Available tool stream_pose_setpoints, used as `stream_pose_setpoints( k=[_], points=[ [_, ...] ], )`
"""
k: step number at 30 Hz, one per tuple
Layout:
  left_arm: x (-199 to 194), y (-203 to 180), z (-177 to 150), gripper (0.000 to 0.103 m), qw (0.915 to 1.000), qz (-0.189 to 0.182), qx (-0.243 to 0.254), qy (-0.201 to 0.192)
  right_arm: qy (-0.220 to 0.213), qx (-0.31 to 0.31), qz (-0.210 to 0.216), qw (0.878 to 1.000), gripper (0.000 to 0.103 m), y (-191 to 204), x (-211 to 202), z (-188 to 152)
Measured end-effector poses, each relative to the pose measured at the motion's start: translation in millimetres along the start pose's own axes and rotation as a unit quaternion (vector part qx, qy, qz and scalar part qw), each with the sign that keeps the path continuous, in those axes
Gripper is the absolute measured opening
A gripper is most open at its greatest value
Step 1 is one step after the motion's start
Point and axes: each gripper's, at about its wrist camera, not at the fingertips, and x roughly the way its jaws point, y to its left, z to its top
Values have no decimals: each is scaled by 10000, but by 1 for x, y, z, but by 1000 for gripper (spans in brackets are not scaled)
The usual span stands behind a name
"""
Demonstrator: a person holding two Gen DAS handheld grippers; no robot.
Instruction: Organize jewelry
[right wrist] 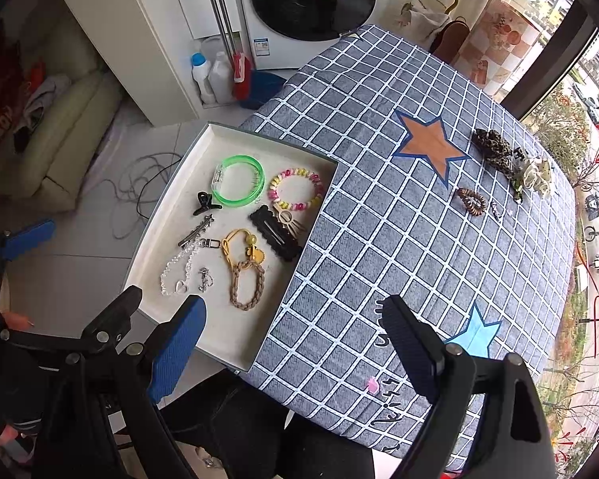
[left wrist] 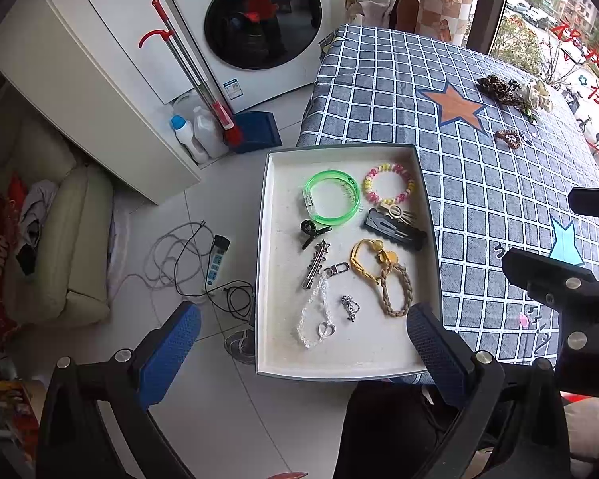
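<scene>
My left gripper (left wrist: 303,343) hangs spread wide over the near end of the white tray (left wrist: 264,263), its blue fingers (left wrist: 167,355) released and holding nothing. My right gripper (right wrist: 295,343) is likewise splayed and empty, above the tray's near corner and the checked cloth of the bench (right wrist: 379,199).

The tray juts out past the bench edge, over the tiled floor (left wrist: 203,399). Nearest me in it lie a clear bead chain with a heart charm (left wrist: 317,311), a small silver charm (left wrist: 350,306) and a braided tan bracelet (left wrist: 397,289), which overlaps a yellow cord bracelet (left wrist: 363,259). Beyond those sit a silver star hair clip (left wrist: 316,264), a small black claw clip (left wrist: 312,231) and a black scalloped snap clip (left wrist: 395,229) with a cream comb clip (left wrist: 397,211) on it. At the far end a green bangle (left wrist: 331,197) lies just beside a pink and yellow bead bracelet (left wrist: 389,183).

On the cloth near my right gripper rests a tiny pink piece (right wrist: 372,384). Well beyond the tray, past the orange star print (right wrist: 431,143), lie a brown spiral hair tie (right wrist: 472,200), a leopard scrunchie (right wrist: 495,147) and a cream bow (right wrist: 539,171).
</scene>
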Motion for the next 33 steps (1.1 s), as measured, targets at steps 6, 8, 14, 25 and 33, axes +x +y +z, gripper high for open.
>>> stream_pose_setpoints(
  k=[6,8,14,25,33],
  points=[
    [0,1,-1,103,10000,7,-1,2,-1,5,2,10000,91,0,0,0],
    [0,1,-1,103,10000,7,1,1,-1,5,2,10000,91,0,0,0],
    [0,0,0,103,10000,7,7,2,1,6,5,10000,91,0,0,0],
    [1,2,-5,103,10000,21,28,15,1,4,8,10000,92,0,0,-1],
    [-1,2,-4,103,10000,-23,9,5,0,20,7,10000,91,-1,1,0]
  ],
)
